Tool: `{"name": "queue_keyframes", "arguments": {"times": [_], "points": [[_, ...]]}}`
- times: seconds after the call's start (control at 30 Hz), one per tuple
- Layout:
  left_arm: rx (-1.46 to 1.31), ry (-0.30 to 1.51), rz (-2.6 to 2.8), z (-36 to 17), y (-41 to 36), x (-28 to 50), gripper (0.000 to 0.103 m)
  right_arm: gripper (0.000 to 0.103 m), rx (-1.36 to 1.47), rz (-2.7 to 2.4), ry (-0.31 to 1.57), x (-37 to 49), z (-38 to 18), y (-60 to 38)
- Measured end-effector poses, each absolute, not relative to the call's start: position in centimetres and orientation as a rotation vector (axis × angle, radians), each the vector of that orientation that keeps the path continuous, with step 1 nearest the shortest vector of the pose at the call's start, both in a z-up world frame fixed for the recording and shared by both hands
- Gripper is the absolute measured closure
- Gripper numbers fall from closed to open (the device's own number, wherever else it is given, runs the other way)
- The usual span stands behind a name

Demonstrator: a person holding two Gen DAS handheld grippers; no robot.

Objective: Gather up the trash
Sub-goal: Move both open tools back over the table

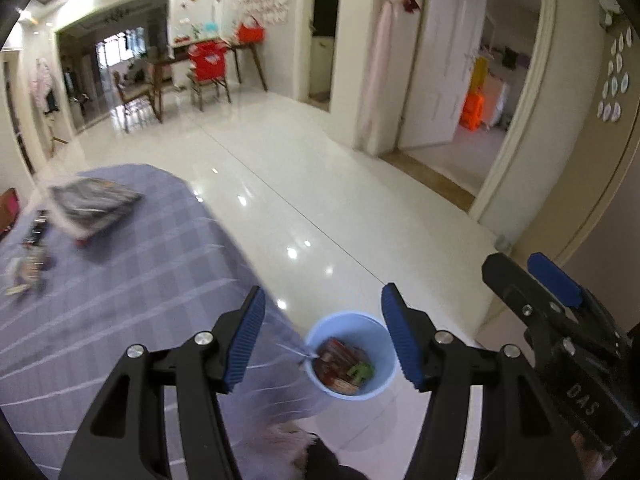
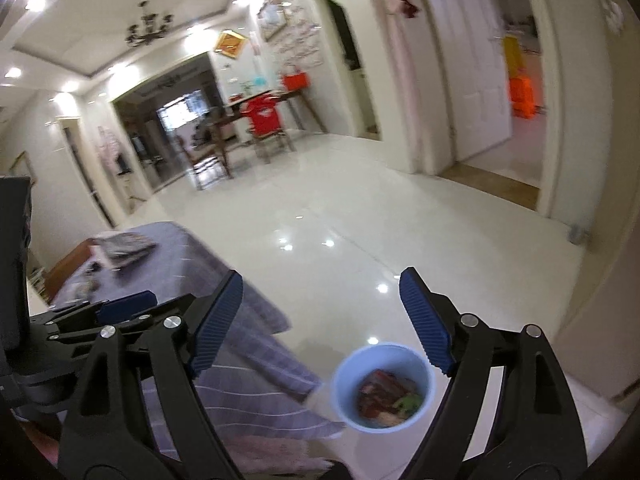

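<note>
Left gripper (image 1: 322, 336) and right gripper (image 2: 322, 322): jaws spread wide, holding nothing. Below them, a light-blue bin (image 1: 352, 356) containing wrappers stands on the white floor (image 1: 320, 184) beside the purple-clothed table (image 1: 132, 264). Farther on the table: a dark packet (image 1: 94, 204).

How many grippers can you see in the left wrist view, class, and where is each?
2. The left gripper fills the lower middle, fingers apart above the blue bin. The right gripper enters from the lower right edge, only partly visible.
</note>
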State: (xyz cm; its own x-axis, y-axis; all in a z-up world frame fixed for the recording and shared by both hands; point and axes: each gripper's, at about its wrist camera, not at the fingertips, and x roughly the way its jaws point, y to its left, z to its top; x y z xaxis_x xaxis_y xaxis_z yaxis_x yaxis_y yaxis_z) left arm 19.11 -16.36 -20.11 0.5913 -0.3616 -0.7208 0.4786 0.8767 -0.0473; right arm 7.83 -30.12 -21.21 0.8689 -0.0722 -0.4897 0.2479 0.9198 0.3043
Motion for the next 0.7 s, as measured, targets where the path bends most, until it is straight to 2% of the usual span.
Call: {"name": "queue_keyframes", "arguments": {"times": [0.3, 0.7], "points": [[0.103, 0.764, -0.272, -17.4, -0.7, 21.2, 0.042, 0.023, 0.230, 0.107, 0.565, 14.8, -18.4, -15.3], [-0.061, 0.841, 0.016, -19.9, 20.6, 26.3, 0.042, 0.023, 0.046, 0.404, 0.780, 27.7, -21.6, 3.9]]}}
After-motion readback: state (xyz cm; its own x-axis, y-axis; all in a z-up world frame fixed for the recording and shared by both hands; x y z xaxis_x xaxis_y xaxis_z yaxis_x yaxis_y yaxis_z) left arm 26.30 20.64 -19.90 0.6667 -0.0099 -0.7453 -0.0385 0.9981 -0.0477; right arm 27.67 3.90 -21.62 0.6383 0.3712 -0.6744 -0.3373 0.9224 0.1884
